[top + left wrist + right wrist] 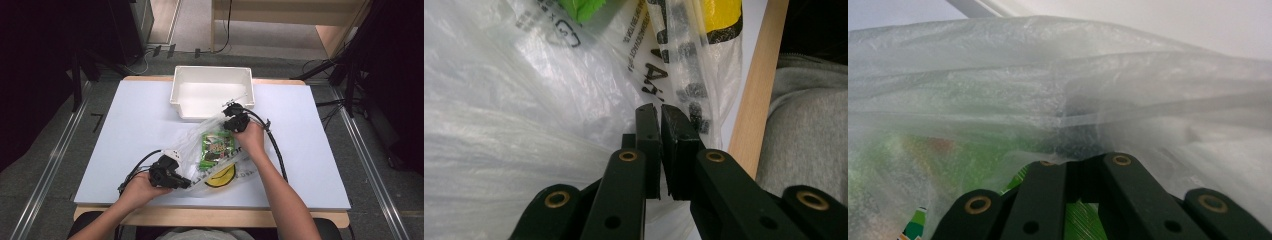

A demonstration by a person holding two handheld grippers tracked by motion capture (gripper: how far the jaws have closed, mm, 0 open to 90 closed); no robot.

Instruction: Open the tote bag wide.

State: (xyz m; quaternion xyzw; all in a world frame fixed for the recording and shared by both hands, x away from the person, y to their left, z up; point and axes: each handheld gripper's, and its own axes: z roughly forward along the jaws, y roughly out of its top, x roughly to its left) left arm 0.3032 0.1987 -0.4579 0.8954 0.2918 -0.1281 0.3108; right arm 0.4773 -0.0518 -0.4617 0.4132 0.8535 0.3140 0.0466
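Black jaws are rising from the bottom of the left gripper view, nearly together, and whether they are nipping any film of the plastic bag (524, 125) you cannot tell from here; the film is lying right behind them. You are holding the left gripper (181, 183) at the lower left of the high view, against the bag's near edge, beside the yellow print (222, 176) on the film.

Your right gripper (231, 111) is sitting at the upper centre of that view, at the bag's far end, just in front of the white bin (212, 75). In the right gripper view the jaws are disappearing under the translucent film and look closed on it, so you seem to be pinching the bag's far edge.

You are keeping the bag on the counter (140, 130), stretched between your two hands, slanting from lower left to upper right. Inside it, the green snack packet (216, 146) is showing through near the middle.

By my reading the packet is already bagged, and the bin is standing empty. What looks left is lifting the bag clear and setting it into the bin, if that is where it is going
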